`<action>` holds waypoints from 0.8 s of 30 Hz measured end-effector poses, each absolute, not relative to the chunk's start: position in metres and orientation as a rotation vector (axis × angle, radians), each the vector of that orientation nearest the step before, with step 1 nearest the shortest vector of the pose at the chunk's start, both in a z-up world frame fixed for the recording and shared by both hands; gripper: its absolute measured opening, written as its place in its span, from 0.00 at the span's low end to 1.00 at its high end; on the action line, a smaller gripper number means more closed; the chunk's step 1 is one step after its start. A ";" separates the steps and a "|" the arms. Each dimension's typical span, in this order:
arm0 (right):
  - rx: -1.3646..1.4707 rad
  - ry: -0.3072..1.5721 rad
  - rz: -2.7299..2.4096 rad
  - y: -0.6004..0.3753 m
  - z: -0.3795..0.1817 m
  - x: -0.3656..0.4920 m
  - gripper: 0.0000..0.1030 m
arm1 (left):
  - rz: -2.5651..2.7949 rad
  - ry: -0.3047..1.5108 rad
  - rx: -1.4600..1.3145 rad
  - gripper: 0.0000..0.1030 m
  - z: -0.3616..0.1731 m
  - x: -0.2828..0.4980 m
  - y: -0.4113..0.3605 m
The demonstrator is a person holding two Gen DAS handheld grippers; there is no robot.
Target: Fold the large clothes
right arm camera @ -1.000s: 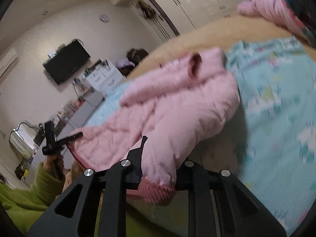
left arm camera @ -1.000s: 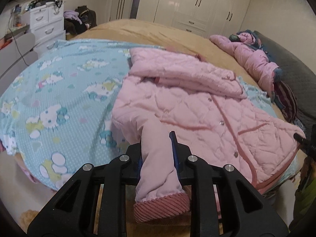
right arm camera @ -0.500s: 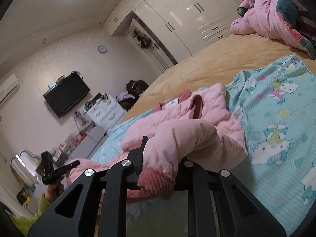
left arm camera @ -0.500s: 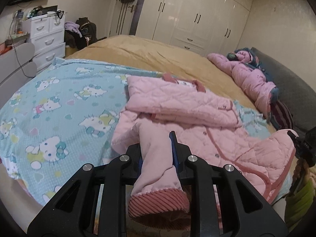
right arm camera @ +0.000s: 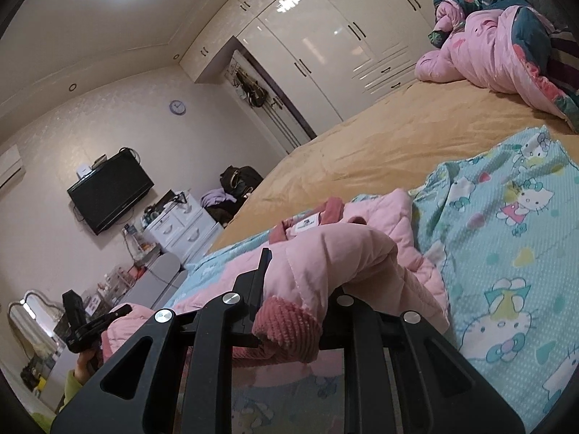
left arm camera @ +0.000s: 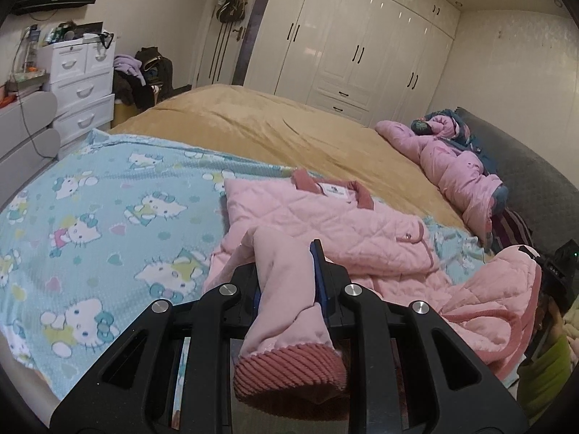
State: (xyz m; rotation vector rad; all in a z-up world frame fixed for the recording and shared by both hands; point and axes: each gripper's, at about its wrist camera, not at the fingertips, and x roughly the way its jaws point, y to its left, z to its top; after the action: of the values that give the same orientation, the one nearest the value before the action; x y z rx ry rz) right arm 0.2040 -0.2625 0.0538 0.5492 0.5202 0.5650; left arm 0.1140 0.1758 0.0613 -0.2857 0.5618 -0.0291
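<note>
A pink quilted jacket (left arm camera: pixel 325 224) lies on the Hello Kitty blanket (left arm camera: pixel 90 217) on the bed, collar and label at the far side. My left gripper (left arm camera: pixel 286 275) is shut on one sleeve, its ribbed cuff (left arm camera: pixel 289 372) hanging toward the camera. My right gripper (right arm camera: pixel 300 282) is shut on the other sleeve (right arm camera: pixel 336 253), cuff (right arm camera: pixel 286 322) hanging down. Both sleeves are lifted off the bed. The right gripper also shows at the right edge of the left wrist view (left arm camera: pixel 557 275), and the left gripper at the lower left of the right wrist view (right arm camera: pixel 87 322).
A second pink padded jacket (left arm camera: pixel 452 166) lies at the far right by the grey headboard (left arm camera: pixel 535 188). The tan bedspread (left arm camera: pixel 271 126) covers the far half. White drawers (left arm camera: pixel 79 83) and a wardrobe (left arm camera: pixel 362 43) stand beyond the bed.
Both grippers have risen and pulled back with the sleeves, so the jacket's lower part has lifted and bunched toward the near edge.
</note>
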 end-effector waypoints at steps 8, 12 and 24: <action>0.536 0.514 0.531 -0.257 0.062 0.231 0.16 | -0.028 0.535 -0.284 0.14 0.070 0.133 0.179; 0.510 0.513 0.522 -0.251 0.068 0.247 0.16 | -0.018 0.523 -0.291 0.14 0.068 0.137 0.182; 0.479 0.517 0.490 -0.231 0.079 0.293 0.16 | -0.007 0.519 -0.304 0.14 0.070 0.155 0.194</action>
State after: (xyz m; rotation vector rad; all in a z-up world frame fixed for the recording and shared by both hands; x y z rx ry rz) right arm 0.2932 -0.2312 0.0790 0.4794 0.5166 0.4899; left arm 0.1545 0.1942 0.0697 -0.3036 0.5192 -0.0073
